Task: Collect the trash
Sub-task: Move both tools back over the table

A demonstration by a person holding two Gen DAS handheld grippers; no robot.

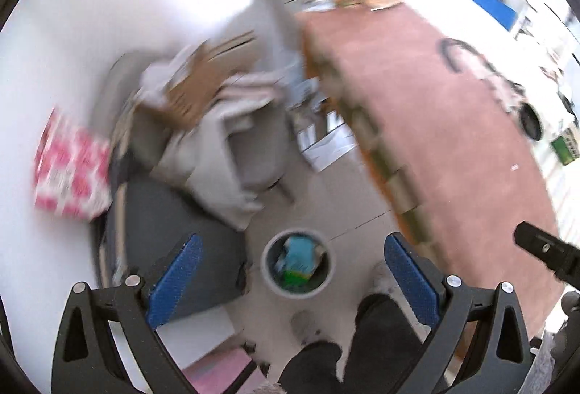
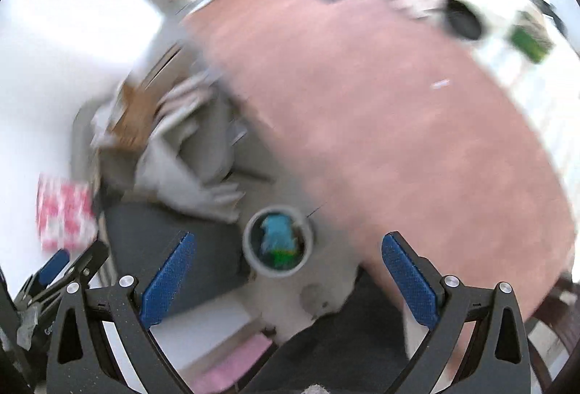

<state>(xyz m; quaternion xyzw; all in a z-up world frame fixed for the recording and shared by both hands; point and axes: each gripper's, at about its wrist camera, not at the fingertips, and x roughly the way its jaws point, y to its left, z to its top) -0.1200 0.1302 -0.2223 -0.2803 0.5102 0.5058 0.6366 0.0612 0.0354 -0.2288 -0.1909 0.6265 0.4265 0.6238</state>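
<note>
A round grey trash bin (image 1: 298, 262) stands on the floor below both grippers, with light-blue and green trash inside; it also shows in the right wrist view (image 2: 278, 241). My left gripper (image 1: 293, 280) is open and empty, high above the bin. My right gripper (image 2: 288, 280) is open and empty, also above the bin. The right gripper's black body shows at the right edge of the left wrist view (image 1: 547, 254); the left gripper shows at the lower left of the right wrist view (image 2: 58, 270). Both views are blurred by motion.
A reddish-brown table (image 1: 453, 125) runs along the right, with a small white scrap (image 2: 440, 84), a black cable and a green packet (image 2: 529, 38) on it. A grey chair (image 1: 174, 234), cardboard and a pink-white box (image 1: 72, 173) stand left. The person's dark trouser legs (image 1: 380, 332) are below.
</note>
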